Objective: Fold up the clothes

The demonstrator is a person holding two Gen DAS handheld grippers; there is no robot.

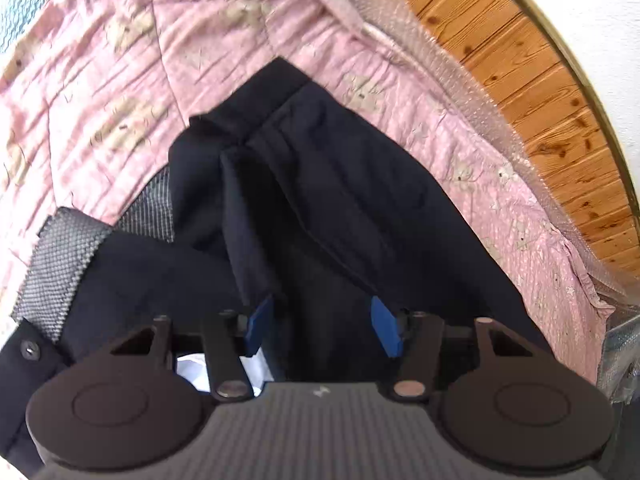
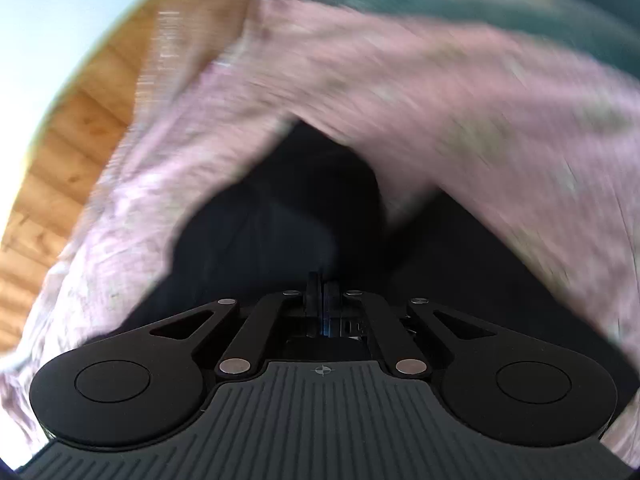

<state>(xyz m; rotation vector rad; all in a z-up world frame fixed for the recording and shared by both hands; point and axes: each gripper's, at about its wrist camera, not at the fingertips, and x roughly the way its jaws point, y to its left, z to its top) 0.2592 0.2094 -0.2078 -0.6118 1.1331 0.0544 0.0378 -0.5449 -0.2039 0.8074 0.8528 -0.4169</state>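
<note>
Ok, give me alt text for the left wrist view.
A dark navy garment lies rumpled on a pink patterned quilt, with the left gripper directly over it, jaws open and blue pads apart. Wooden flooring shows beyond the quilt's edge at upper right.

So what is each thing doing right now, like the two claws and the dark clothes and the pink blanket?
Left claw: open, blue pads apart, dark fabric lying between them.
Right claw: shut; whether it pinches cloth is too blurred to tell.
Dark garment: bunched and partly folded, grey lining showing at one edge.
Pink blanket: spread out under the garment, wrinkled.
</note>
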